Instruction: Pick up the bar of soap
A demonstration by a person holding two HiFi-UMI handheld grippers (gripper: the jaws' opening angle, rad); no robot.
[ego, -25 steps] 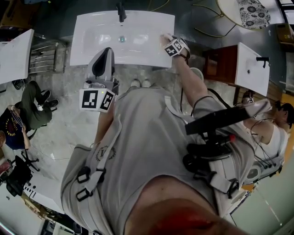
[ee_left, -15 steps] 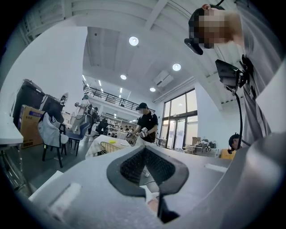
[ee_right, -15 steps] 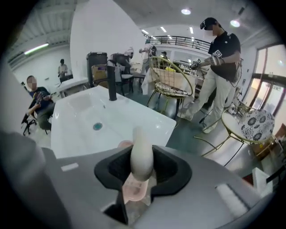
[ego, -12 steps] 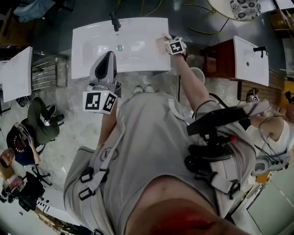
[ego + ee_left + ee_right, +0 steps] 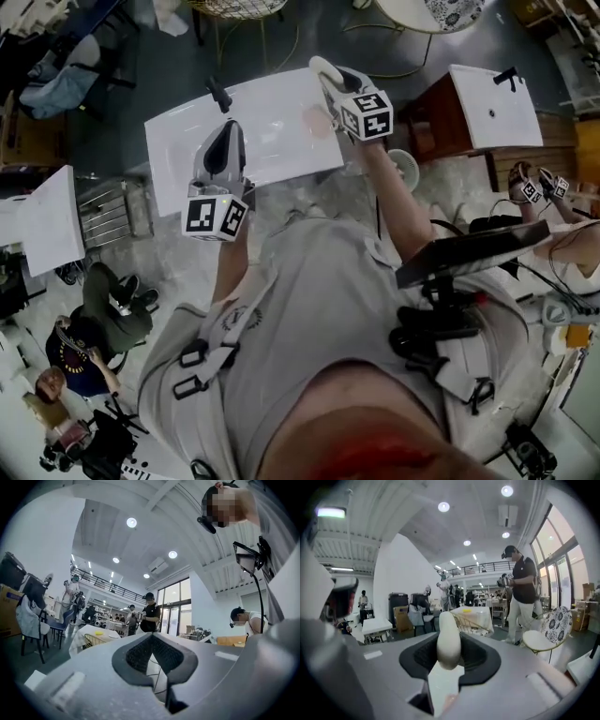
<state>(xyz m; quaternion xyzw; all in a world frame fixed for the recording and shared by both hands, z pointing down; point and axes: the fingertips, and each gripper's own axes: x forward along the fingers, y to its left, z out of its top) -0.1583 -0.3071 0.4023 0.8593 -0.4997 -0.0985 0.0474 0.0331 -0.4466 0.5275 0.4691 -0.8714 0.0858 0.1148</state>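
Head view: the white sink (image 5: 272, 141) lies below my left tool (image 5: 228, 128) and my right tool (image 5: 323, 67), which was down at its rim a second ago and is now raised; left gripper view: left tool clenched shut, facing a high hall (image 5: 140, 550); right gripper view: soap (image 5: 448, 639) pinched upright between the jaws.

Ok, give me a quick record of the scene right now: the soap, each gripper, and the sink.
soap: white oval bar of soap, gripped between the right jaws
right gripper: shut on the soap, held clear above the sink
left gripper: jaws closed, nothing between them
sink: white basin, dark tap at its far edge
task status: soap picked up
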